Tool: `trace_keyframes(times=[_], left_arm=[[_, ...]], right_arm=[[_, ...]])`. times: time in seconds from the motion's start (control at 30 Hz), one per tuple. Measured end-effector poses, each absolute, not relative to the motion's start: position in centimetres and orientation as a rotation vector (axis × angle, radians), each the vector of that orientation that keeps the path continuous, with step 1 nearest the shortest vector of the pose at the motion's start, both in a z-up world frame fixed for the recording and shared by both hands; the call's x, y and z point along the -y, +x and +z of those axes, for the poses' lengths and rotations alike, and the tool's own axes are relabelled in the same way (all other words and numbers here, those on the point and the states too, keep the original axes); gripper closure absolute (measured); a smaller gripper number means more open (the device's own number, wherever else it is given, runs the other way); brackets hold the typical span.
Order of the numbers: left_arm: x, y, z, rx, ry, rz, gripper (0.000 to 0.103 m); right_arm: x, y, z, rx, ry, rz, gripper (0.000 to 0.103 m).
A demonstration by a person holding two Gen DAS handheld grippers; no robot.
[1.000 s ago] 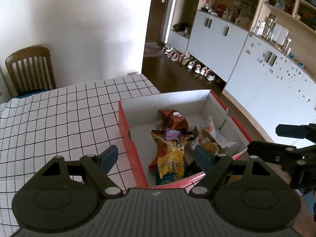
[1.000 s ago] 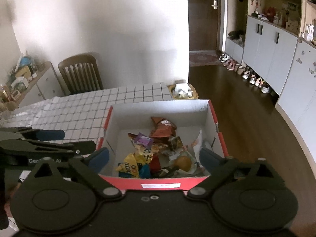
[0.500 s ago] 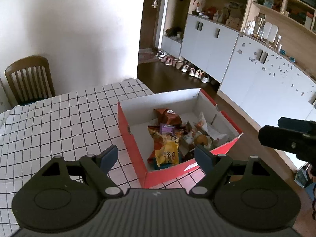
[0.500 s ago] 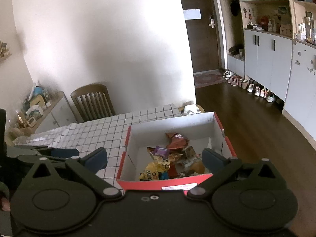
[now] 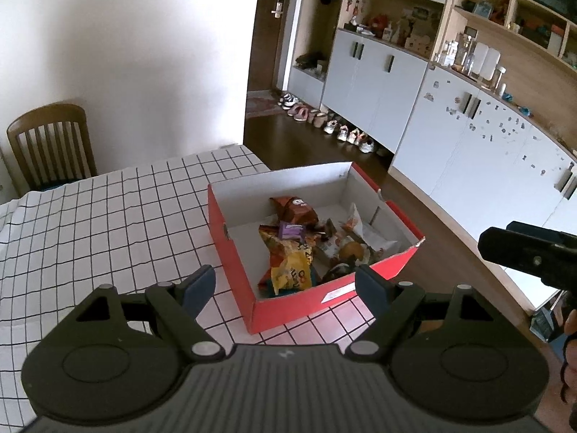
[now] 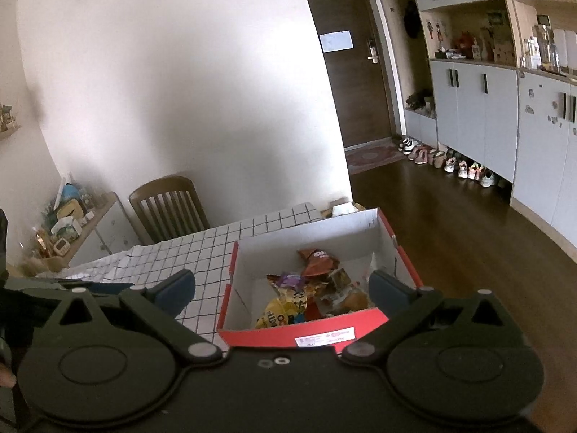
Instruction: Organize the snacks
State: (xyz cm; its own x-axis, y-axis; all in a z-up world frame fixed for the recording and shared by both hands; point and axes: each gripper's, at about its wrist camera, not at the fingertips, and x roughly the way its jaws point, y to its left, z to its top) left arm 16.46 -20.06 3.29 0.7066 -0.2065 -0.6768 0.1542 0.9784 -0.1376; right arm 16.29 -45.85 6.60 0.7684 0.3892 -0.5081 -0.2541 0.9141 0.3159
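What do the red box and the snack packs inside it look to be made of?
Red box: probably cardboard, matte red outside, plain white inside, with folded corners and a torn edge.
Snack packs: likely thin plastic or foil film, glossy, crinkled and brightly printed.

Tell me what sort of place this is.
Most likely a home's dining area opening onto an entry hall: a table with a checked cloth and a wooden chair, shoes lined up below white cabinets, and a front door beyond.
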Motion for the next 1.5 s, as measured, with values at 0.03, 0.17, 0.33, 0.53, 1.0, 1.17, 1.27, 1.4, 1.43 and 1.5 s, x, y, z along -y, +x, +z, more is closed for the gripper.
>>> trace_keyframes(times=[0.03,0.17,0.33,0.53,1.0,1.17,1.27,1.4,1.43,1.5], left_arm=[[20.2,16.3,3.4,-0.756,-0.071,-0.203,0.018],[20.7,15.9,3.8,-0.743,-0.069,-0.218,0.018],[21.1,15.7,4.2,-0.74,-0.077,-0.228,0.018],[21.1,15.6,4.4,-0.73,-0.079,-0.24,0.018],[21.5,15.4,4.5,-0.714,-0.071,-0.254,0.018],[21.3,15.5,4.5,-0.703,-0.074,-0.254,0.018],[21.2,15.5,4.6,-0.699,-0.074,-0.258,0.018],[21.2,15.5,4.6,-0.696,-0.075,-0.261,0.018],[21.2,15.5,4.7,-0.694,-0.075,-0.264,0.018],[21.3,15.5,4.7,-0.689,-0.069,-0.265,0.018]], right_arm=[[46.0,16.2,6.6,-0.602,0.233,0.35,0.0],[46.4,15.9,6.5,-0.606,0.232,0.336,0.0],[46.6,15.5,6.6,-0.603,0.242,0.332,0.0],[46.6,15.3,7.0,-0.594,0.226,0.329,0.0],[46.4,15.2,7.1,-0.583,0.206,0.319,0.0],[46.4,15.2,7.1,-0.583,0.211,0.316,0.0],[46.5,15.2,7.1,-0.582,0.213,0.309,0.0],[46.4,15.1,7.2,-0.578,0.211,0.307,0.0],[46.4,15.1,7.2,-0.578,0.211,0.307,0.0],[46.4,15.1,7.3,-0.575,0.207,0.305,0.0]])
